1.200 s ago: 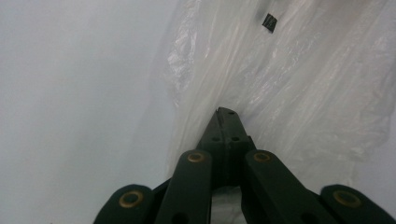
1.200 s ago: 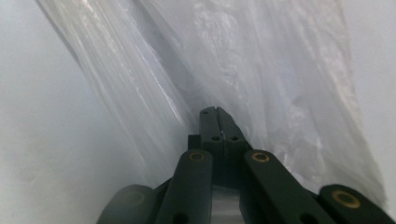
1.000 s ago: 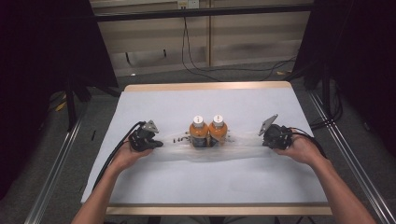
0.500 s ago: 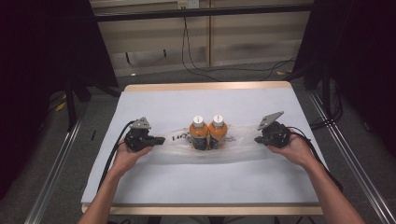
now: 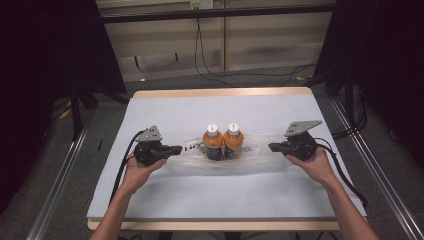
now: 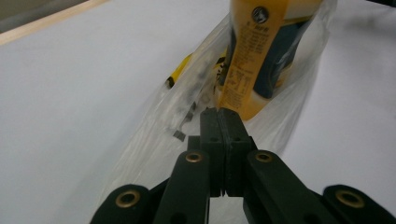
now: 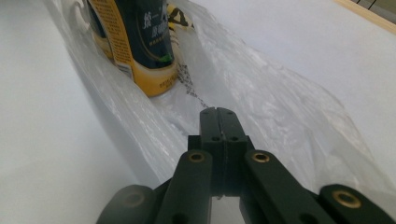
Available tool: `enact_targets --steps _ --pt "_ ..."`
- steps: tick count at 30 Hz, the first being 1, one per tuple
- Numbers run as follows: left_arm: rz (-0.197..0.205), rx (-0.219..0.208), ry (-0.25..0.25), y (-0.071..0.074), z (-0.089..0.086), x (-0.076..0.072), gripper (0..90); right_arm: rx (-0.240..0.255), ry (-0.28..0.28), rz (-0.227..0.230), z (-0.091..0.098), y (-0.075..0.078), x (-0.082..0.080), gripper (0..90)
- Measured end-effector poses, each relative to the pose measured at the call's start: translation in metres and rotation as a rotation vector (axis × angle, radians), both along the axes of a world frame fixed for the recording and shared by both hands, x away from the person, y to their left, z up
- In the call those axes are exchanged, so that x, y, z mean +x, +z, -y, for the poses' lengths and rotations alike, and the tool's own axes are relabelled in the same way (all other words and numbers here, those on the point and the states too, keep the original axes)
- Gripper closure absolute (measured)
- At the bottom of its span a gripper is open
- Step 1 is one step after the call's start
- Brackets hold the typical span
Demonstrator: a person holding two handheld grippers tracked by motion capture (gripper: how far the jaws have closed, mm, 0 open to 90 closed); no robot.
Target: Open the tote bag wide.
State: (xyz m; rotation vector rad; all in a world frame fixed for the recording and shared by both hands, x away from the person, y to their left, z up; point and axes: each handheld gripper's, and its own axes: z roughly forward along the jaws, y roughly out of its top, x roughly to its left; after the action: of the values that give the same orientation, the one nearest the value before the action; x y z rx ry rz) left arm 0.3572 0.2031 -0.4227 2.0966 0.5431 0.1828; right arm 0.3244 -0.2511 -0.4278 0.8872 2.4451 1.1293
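Note:
Two orange bottles with white caps [image 5: 212, 142] [image 5: 233, 141] stand side by side inside a clear plastic bag [image 5: 260, 156] on the white table cover [image 5: 165, 110]. The bag is pulled out flat to both sides. My left gripper [image 5: 177, 149] is shut on the bag's left end, and my right gripper [image 5: 272, 147] is shut on its right end. In the left gripper view the shut jaws [image 6: 222, 112] pinch the plastic [image 6: 154, 135] just short of a bottle's yellow label [image 6: 261, 51]. In the right gripper view the jaws [image 7: 218, 112] pinch the film [image 7: 280, 102] near a dark-labelled bottle [image 7: 135, 42].
The table's wooden edge [image 5: 220, 92] runs along the back. Cables [image 5: 210, 55] hang down the wall behind it. Metal rails [image 5: 65, 170] flank the table on the floor, with dark curtains at both sides.
Both hands have moved outward, away from the bottles, and risen a little. The bag between them is drawn out longer. The bottles have stayed where they were.

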Motion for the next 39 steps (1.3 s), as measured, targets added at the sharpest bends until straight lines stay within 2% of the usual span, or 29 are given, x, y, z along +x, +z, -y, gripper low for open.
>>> enact_targets --steps 2,3,5,9,13,18,21,22,25,30,33,35,37,38,39 --pt "0.001 -0.009 -0.011 0.002 0.006 -0.004 89.6 0.011 0.005 -0.006 -0.003 -0.001 0.002 90.0" --pt "0.006 0.002 -0.022 0.002 0.01 -0.005 89.6 0.019 0.004 -0.009 -0.004 -0.001 0.003 90.0" --pt "-0.014 0.009 -0.037 0.0 0.021 -0.008 89.5 0.041 0.01 -0.016 -0.006 -0.002 0.005 90.0" --pt "-0.013 0.031 -0.088 -0.004 0.041 -0.012 89.5 0.031 0.013 -0.011 -0.011 -0.001 0.005 90.0" --pt "-0.023 0.017 -0.121 -0.004 0.055 -0.013 89.5 0.028 0.041 0.008 -0.023 0.005 0.005 90.0" --pt "-0.026 0.01 -0.138 -0.006 0.072 -0.016 89.2 0.029 0.056 0.01 -0.038 0.006 0.011 90.0" --pt "-0.02 -0.002 -0.147 -0.004 0.08 -0.015 89.1 0.049 0.056 0.01 -0.043 0.008 0.014 90.0" --pt "-0.022 -0.007 -0.139 -0.003 0.082 -0.015 89.2 0.042 0.055 0.014 -0.045 0.009 0.015 90.0" --pt "-0.015 -0.019 -0.158 -0.001 0.093 -0.013 89.2 0.043 0.063 0.019 -0.052 0.016 0.016 90.0" --pt "-0.001 -0.002 -0.178 -0.004 0.11 -0.015 89.2 0.04 0.047 0.006 -0.055 0.02 0.028 90.0" --pt "-0.013 0.011 -0.181 -0.012 0.121 -0.016 89.3 0.048 0.057 -0.003 -0.06 0.017 0.031 90.0" --pt "0.021 0.057 -0.178 -0.016 0.125 -0.018 89.4 0.032 0.073 0.0 -0.067 0.016 0.031 90.0" --pt "0.017 0.049 -0.186 -0.019 0.127 -0.019 89.5 -0.004 0.073 0.0 -0.073 0.017 0.032 90.0" --pt "0.009 0.056 -0.17 -0.021 0.127 -0.02 89.5 -0.009 0.07 -0.006 -0.074 0.017 0.034 90.0" --pt "0.009 0.041 -0.174 -0.023 0.127 -0.019 89.5 0.002 0.07 -0.026 -0.073 0.017 0.038 90.0"
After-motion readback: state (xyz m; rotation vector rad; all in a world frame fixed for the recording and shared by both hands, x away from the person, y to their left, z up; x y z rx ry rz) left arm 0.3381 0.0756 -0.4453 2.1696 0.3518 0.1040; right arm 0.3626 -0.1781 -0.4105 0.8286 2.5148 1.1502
